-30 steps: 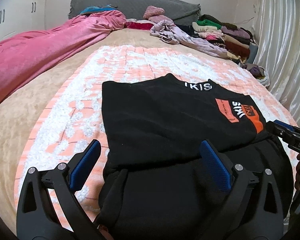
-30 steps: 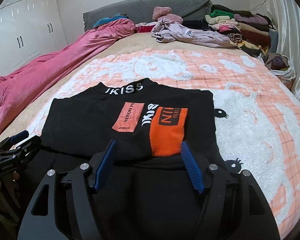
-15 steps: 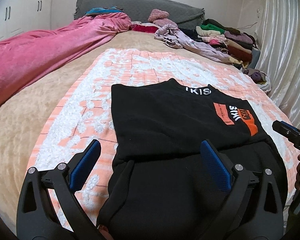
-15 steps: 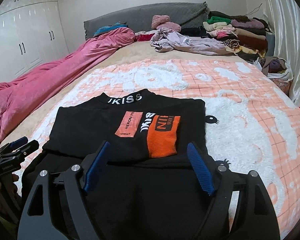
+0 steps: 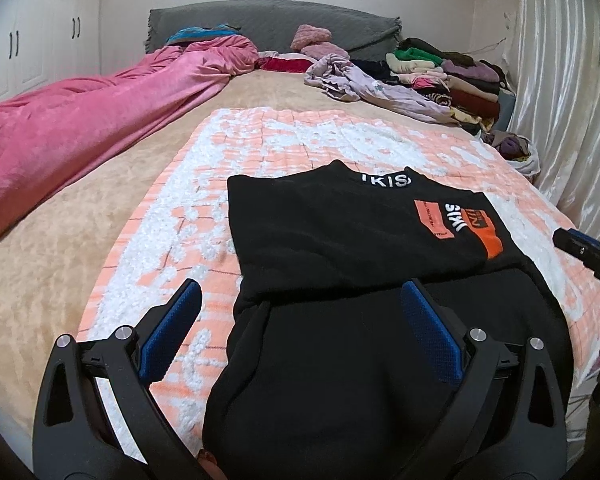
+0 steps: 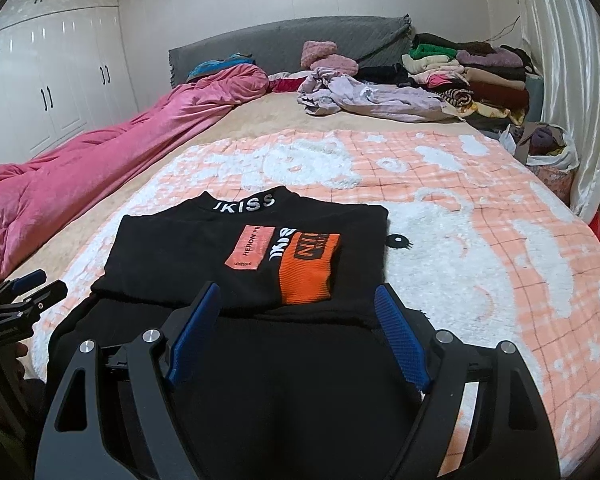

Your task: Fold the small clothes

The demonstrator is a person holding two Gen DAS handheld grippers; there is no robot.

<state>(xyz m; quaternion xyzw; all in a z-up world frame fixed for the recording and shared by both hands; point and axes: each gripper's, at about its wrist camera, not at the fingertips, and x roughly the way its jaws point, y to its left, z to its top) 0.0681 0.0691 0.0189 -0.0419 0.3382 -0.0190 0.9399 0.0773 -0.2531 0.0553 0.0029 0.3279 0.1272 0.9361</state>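
A black top point(image 5: 340, 240) with white collar lettering and orange patches lies on the orange-and-white blanket point(image 5: 300, 140), its upper part folded over the lower part. It also shows in the right wrist view point(image 6: 204, 252). My left gripper point(image 5: 300, 320) is open and empty above the garment's near left part. My right gripper point(image 6: 298, 320) is open and empty above its near right part. Each gripper shows at the edge of the other's view, the right one point(image 5: 584, 248) and the left one point(image 6: 24, 292).
A pink duvet point(image 6: 100, 168) runs along the bed's left side. A lilac garment point(image 6: 372, 98) and a stack of folded clothes point(image 6: 472, 72) lie at the far right by the grey headboard point(image 6: 284, 44). A bag point(image 6: 548, 144) sits by the curtain.
Both grippers have pulled back and risen away from the garment, so it looks smaller and farther. Both stay open. The garment has not moved.
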